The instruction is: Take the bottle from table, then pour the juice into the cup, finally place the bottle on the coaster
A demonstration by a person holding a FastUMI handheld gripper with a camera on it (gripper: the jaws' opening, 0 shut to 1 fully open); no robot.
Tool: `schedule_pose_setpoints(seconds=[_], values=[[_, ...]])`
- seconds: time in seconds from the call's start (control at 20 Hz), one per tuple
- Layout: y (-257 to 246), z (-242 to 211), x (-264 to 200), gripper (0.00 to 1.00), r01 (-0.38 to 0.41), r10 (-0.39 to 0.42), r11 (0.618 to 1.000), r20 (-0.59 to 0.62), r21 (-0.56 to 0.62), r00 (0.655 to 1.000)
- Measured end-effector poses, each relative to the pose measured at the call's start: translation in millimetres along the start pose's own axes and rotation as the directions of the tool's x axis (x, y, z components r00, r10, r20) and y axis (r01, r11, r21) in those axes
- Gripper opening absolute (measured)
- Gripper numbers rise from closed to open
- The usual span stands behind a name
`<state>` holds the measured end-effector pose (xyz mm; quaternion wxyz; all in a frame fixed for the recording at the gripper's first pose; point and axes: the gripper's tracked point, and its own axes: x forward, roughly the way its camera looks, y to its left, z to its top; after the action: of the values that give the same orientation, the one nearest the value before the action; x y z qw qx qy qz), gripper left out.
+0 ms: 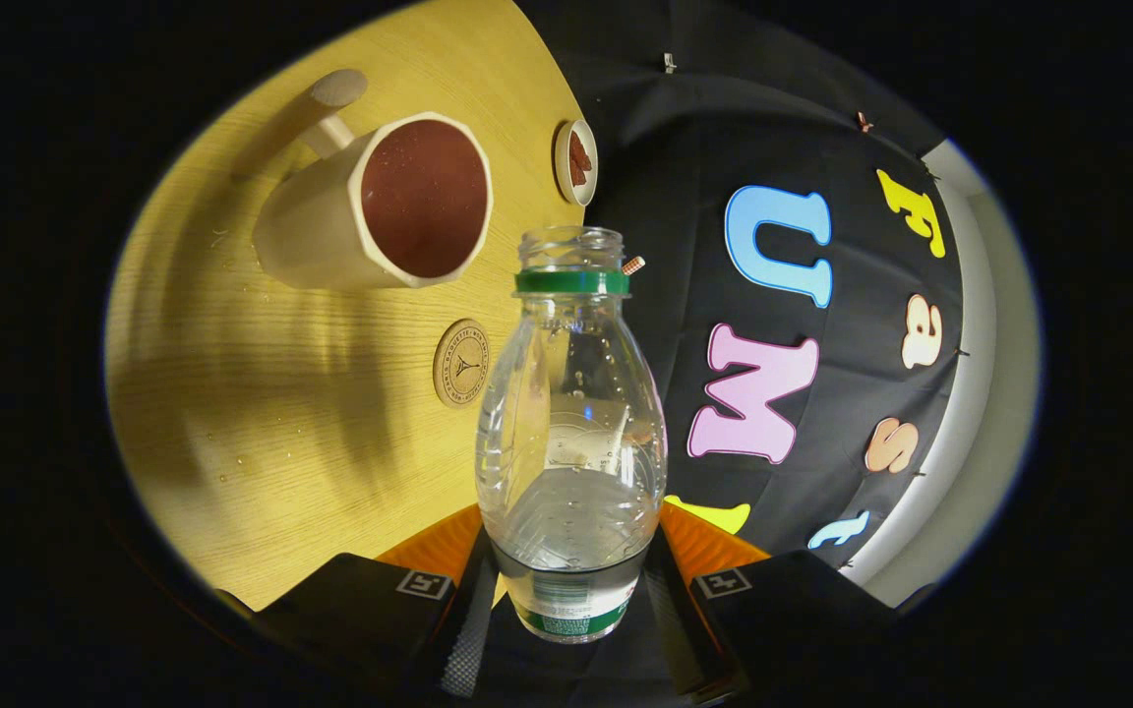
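Note:
My gripper (571, 580) is shut on a clear plastic bottle (571, 423), both fingers pressing its lower body. The bottle has a green neck ring and no cap, and a little clear liquid sits in its lower part. The view is rolled, so the wooden table (262, 413) looks tilted. A cream cup (380, 202) with a handle stands beyond the bottle's mouth and to its left; its inside looks dark red. A round cork coaster (461, 362) lies on the table just beside the bottle's shoulder, between the cup and my fingers.
A small round dish (576, 162) with something reddish in it sits near the table's far edge, beyond the cup. A few water drops dot the wood near the cup. The table's edge runs just behind the bottle.

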<state>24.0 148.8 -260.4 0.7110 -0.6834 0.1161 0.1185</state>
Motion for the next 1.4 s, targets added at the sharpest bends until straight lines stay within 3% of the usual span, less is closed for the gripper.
schedule_pose_setpoints(seconds=[1.4], values=[[-12,4,9,0.74,0.057,-0.053,0.987,0.029,-0.153,0.998]])
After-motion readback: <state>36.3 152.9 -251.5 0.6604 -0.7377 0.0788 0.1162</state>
